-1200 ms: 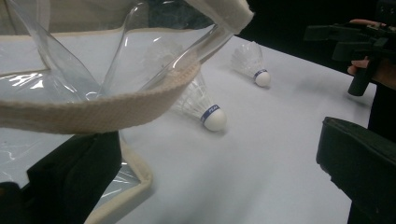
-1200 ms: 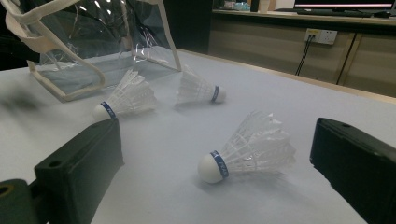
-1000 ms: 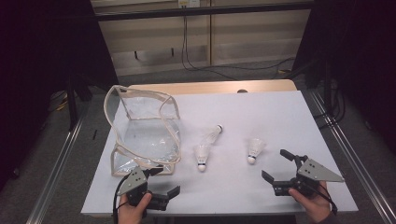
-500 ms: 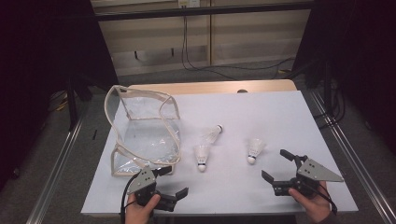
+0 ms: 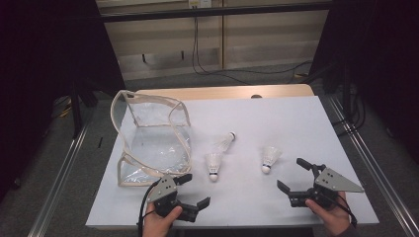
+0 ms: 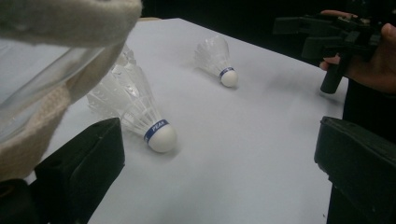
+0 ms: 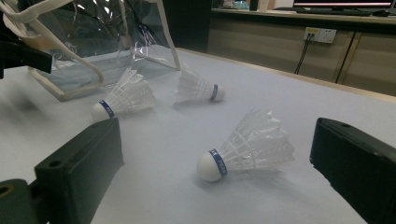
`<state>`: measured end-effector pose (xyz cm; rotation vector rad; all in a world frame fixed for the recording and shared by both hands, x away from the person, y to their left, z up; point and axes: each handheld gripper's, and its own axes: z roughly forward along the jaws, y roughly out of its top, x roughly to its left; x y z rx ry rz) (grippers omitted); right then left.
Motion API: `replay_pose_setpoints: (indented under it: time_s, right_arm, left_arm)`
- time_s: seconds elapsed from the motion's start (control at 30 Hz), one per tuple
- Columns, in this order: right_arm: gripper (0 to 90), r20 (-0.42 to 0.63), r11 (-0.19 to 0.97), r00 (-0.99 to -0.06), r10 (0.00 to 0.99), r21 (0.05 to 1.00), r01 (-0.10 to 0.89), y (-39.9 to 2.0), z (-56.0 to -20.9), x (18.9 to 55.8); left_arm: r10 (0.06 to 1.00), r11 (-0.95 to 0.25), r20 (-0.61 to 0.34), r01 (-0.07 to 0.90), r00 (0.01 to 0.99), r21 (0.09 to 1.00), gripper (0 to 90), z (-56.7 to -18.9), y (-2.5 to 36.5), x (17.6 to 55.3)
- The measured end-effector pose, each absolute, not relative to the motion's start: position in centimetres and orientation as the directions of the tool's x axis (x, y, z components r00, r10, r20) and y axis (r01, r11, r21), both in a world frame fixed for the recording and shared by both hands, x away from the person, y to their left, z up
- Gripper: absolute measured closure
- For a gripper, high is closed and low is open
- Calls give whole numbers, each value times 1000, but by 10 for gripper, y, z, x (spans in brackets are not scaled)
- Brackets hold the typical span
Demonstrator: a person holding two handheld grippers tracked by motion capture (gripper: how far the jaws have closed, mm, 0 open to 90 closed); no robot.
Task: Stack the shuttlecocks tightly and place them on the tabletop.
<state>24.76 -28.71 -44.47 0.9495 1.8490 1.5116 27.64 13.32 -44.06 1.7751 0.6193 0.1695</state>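
High view: since the earlier frames the left gripper (image 5: 193, 191) has shifted right along the near table edge and turned toward the shuttlecocks, jaws wide apart and empty, while the right gripper (image 5: 294, 177) stays put at near right, also wide open and holding nothing. Three white feathered shuttlecocks with blue-banded cork heads lie mid-table right of the clear plastic bag with beige trim (image 5: 148, 138): the near-left one (image 6: 140, 112) reads "PEAK" on its band, another (image 5: 226, 141) lies just beyond it, and the third (image 7: 247, 151) lies on its side in front of the right gripper.
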Motion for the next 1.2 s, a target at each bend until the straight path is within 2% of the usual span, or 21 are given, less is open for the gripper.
replay_pose_setpoints:
  time_s: [0.27,1.2]
  right_arm:
    - [19,11,112,-592,806,979,170,-287,-445,248]
    - [19,13,110,-593,805,979,171,-287,-445,247]
  left_arm:
    - [491,-151,-225,336,842,930,14,-439,122,277]
    - [487,-180,-221,344,845,921,17,-439,90,283]
